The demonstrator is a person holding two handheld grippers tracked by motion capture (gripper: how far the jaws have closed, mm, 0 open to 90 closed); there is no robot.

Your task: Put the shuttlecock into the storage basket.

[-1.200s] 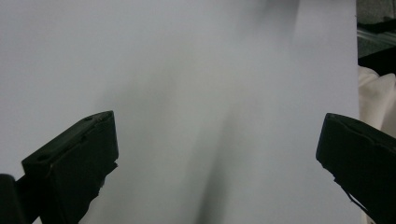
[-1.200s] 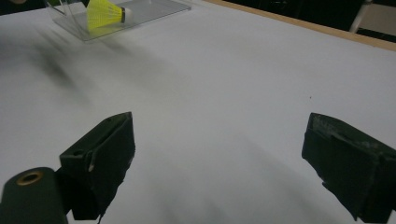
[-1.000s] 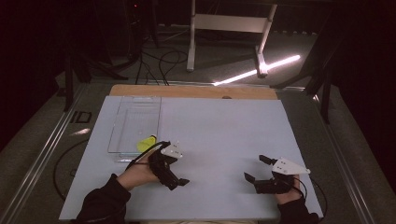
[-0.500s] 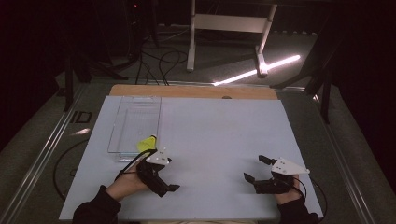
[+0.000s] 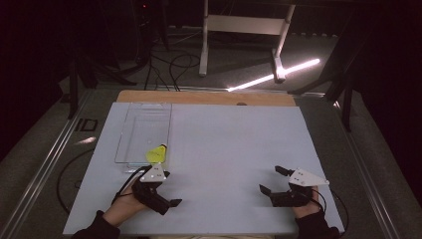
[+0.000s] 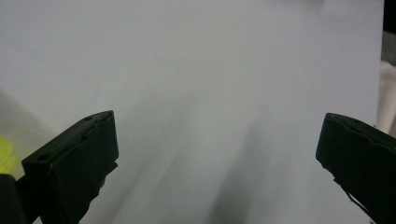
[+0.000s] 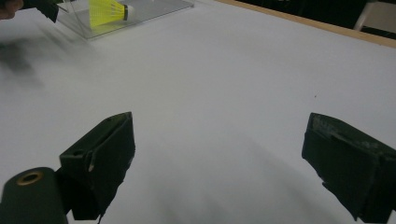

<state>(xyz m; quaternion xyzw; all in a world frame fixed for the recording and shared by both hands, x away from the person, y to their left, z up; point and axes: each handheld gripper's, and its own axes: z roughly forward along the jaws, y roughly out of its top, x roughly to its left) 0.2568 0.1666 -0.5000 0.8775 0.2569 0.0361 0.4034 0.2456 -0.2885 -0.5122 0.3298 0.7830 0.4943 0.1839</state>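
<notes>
Shuttlecock (image 5: pixel 157 154): yellow, feathery, inside our clear tray (image 5: pixel 144 124), eleven o'clock.
Left gripper (image 5: pixel 171 199): wide, empty.
Right gripper (image 5: pixel 271 180): wide, empty.
Table (image 5: pixel 224 149): smooth, white.

Dim room, bright floor streak (image 5: pixel 272 75), gripper views motion-blurred.

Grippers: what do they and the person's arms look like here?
Both are black two-jaw tools with blocky flat jaws. The left gripper and the right gripper each carry a pale grey three-cornered plate with dark dots. A thin black cable loops from each. The person wears dark sleeves.
</notes>
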